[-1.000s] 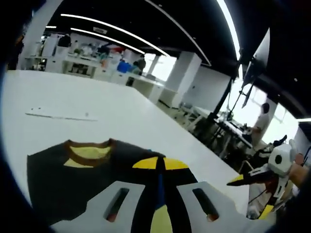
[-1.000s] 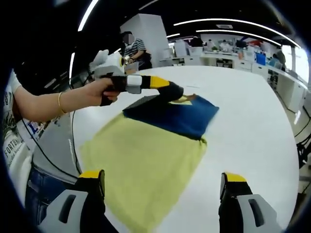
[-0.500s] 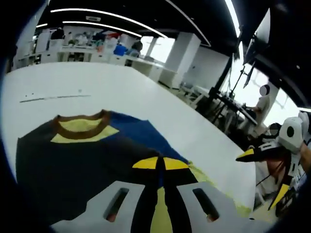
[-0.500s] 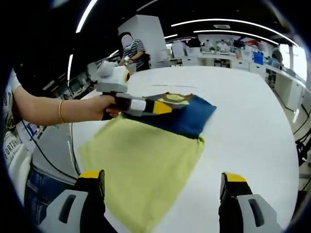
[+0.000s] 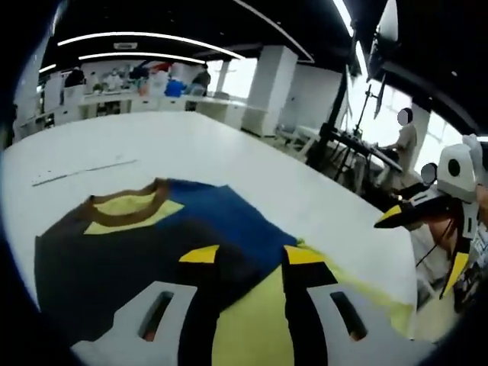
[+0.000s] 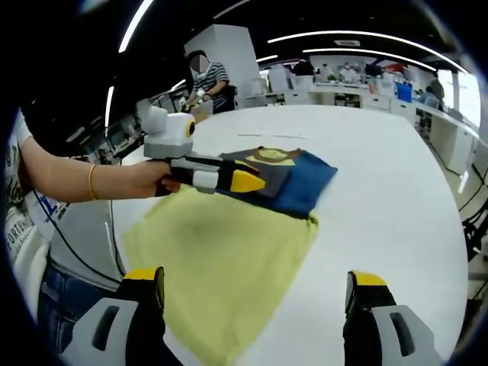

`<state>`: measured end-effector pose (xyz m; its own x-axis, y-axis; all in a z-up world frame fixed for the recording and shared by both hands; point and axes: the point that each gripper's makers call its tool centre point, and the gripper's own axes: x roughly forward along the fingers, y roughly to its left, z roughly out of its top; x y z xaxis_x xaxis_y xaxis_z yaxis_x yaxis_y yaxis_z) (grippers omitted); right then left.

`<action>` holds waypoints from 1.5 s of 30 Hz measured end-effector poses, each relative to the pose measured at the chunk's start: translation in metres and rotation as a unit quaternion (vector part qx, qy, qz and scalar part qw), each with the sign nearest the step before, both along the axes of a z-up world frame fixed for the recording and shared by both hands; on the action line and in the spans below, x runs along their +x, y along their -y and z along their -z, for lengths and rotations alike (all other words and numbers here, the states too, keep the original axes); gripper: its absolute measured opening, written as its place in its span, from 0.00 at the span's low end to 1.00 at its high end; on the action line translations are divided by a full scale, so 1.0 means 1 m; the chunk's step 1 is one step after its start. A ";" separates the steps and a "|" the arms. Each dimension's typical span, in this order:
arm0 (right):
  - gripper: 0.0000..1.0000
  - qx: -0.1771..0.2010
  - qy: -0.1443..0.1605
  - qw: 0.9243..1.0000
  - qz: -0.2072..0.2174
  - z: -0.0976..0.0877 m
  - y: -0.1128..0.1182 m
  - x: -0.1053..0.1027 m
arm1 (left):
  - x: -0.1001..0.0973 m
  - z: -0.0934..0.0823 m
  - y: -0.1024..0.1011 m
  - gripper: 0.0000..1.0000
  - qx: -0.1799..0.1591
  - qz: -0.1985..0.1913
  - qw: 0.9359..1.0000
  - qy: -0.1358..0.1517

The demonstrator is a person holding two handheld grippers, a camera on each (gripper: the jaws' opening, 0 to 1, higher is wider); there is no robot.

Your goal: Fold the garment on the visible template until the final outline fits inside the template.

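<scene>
Hovering your spread left gripper [image 5: 246, 255] over the folded shirt [image 5: 152, 236] at lower left, you kept the right gripper [image 6: 255, 301] spread, clear of the yellow mat [image 6: 221, 267].

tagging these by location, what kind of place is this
Probably an open-plan lab or office workspace: a big white table with a garment laid out on it, rows of desks behind, long strip lights on a dark ceiling, and a person working nearby.

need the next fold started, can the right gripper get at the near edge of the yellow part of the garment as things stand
Probably yes. The right gripper is open and hangs over the yellow part, with nothing between its jaws and the near edge. The left gripper sits farther off, by the blue part, out of the way.
</scene>
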<state>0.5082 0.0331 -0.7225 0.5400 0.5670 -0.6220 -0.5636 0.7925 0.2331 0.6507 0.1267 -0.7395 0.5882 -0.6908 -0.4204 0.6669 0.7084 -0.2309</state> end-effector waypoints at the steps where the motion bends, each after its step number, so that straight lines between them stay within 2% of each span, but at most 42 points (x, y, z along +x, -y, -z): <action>1: 0.98 0.000 0.000 1.000 0.000 0.000 0.000 0.000 | 0.001 0.001 -0.003 0.35 0.001 -0.006 1.000 0.000; 3: 0.98 -0.001 0.000 1.000 -0.001 0.000 0.000 -0.001 | 0.001 0.006 -0.009 0.37 0.010 -0.019 1.000 -0.004; 4: 0.98 -0.001 0.000 1.000 0.000 0.000 0.000 -0.001 | 0.000 0.010 -0.014 0.37 0.010 -0.033 0.999 -0.020; 6: 0.98 0.000 -0.001 1.000 -0.001 0.000 -0.001 -0.002 | -0.001 0.011 -0.015 0.39 0.002 -0.041 0.999 -0.025; 10: 0.98 0.000 -0.003 1.000 -0.002 0.002 -0.002 -0.004 | -0.003 0.015 -0.019 0.38 0.009 -0.052 0.998 -0.033; 12: 0.98 0.000 -0.003 1.000 -0.002 0.002 -0.002 -0.004 | -0.005 0.018 -0.018 0.38 -0.005 -0.066 0.996 -0.052; 15: 0.98 0.001 -0.002 1.000 -0.001 0.002 -0.002 -0.004 | -0.007 0.017 -0.015 0.36 -0.018 -0.070 0.996 -0.057; 18: 0.98 0.000 -0.002 1.000 0.001 0.003 -0.002 -0.003 | -0.010 0.023 -0.014 0.32 0.000 -0.067 0.996 -0.058; 21: 0.98 0.002 -0.001 1.000 0.003 0.003 -0.001 -0.004 | -0.011 0.024 -0.013 0.25 -0.001 -0.069 0.996 -0.061; 23: 0.98 0.002 -0.002 1.000 0.004 0.003 0.000 -0.004 | -0.014 0.028 -0.010 0.20 0.028 -0.047 0.997 -0.053; 26: 0.98 0.002 -0.002 1.000 0.007 0.003 0.002 -0.005 | -0.013 0.029 -0.010 0.16 0.022 -0.055 0.996 -0.062; 31: 0.98 -0.001 -0.004 1.000 0.011 0.005 0.005 -0.007 | -0.009 0.028 -0.011 0.01 0.020 -0.057 0.996 -0.059; 38: 0.98 -0.001 -0.005 1.000 0.011 0.006 0.004 -0.006 | -0.005 0.020 -0.006 0.00 0.019 -0.044 0.997 -0.053; 45: 0.98 -0.002 -0.005 1.000 0.010 0.006 0.005 -0.006 | 0.000 0.014 0.010 0.00 0.020 -0.030 0.998 -0.044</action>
